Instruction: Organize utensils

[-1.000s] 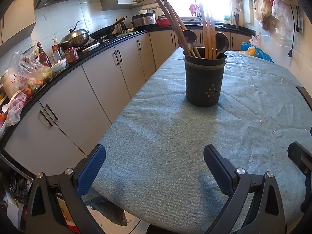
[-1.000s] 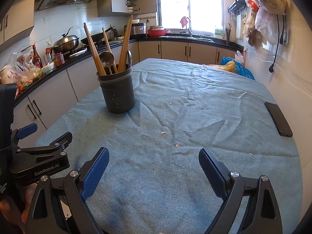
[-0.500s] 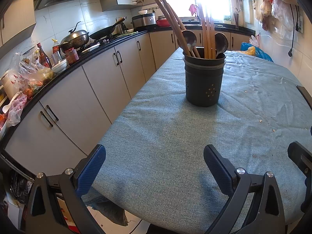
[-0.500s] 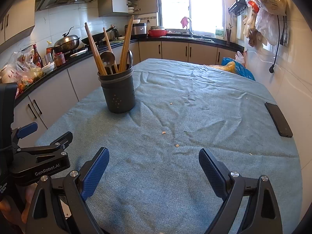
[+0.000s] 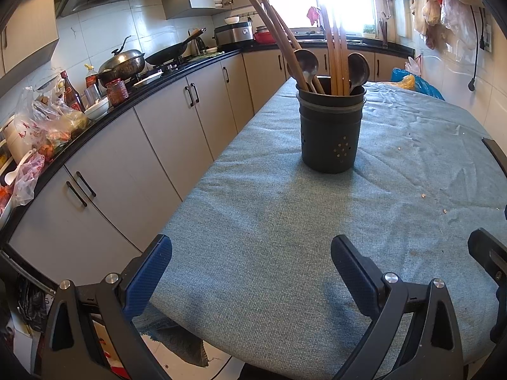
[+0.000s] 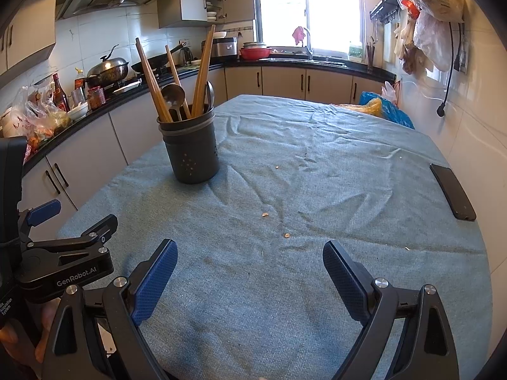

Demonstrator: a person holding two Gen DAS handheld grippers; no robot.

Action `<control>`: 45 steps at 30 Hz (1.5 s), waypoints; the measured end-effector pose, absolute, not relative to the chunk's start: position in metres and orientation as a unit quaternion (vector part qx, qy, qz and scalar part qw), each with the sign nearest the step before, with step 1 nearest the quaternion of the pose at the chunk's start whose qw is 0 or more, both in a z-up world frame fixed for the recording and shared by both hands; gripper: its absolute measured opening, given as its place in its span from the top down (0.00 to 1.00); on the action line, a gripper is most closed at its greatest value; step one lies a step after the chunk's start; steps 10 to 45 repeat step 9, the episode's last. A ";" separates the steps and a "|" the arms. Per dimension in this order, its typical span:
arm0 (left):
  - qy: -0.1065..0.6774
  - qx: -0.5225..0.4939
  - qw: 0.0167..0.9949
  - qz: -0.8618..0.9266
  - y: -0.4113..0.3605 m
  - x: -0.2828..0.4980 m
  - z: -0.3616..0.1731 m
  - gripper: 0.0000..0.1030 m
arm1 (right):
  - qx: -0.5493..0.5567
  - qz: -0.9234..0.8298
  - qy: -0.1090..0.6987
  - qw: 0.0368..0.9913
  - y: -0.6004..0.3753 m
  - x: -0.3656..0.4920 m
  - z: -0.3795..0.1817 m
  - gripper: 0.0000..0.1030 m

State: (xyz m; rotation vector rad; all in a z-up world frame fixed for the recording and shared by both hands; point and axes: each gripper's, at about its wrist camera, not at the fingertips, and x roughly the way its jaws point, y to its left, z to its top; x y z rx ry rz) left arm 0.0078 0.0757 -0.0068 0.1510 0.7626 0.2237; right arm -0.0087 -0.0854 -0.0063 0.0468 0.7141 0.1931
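A dark utensil holder [image 5: 330,129] stands upright on the blue-green tablecloth [image 5: 269,237]. It holds several wooden chopsticks [image 5: 336,38] and two dark spoons [image 5: 305,63]. It also shows in the right wrist view [image 6: 191,148], at the left of the table. My left gripper [image 5: 252,270] is open and empty, near the table's front edge, well short of the holder. My right gripper [image 6: 250,272] is open and empty over the cloth. The left gripper's body shows in the right wrist view [image 6: 63,259].
A black phone [image 6: 452,191] lies at the table's right edge. Small crumbs [image 6: 286,235] dot the cloth. A counter with a wok [image 5: 122,63], bottles and bags runs along the left. A blue and yellow bag [image 6: 385,109] sits beyond the table's far right corner.
Nothing has visibly changed apart from a very slight shift of the views.
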 end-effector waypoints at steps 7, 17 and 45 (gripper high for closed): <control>0.332 0.088 0.931 0.126 0.075 -0.003 0.003 0.03 | 0.041 0.076 0.351 0.932 -0.106 -0.004 -0.009 0.07; 0.330 0.091 0.932 0.117 0.075 -0.004 0.006 0.03 | 0.055 0.054 0.359 0.930 -0.125 0.001 -0.012 0.07; 0.330 0.091 0.932 0.117 0.075 -0.004 0.006 0.03 | 0.055 0.054 0.359 0.930 -0.125 0.001 -0.012 0.07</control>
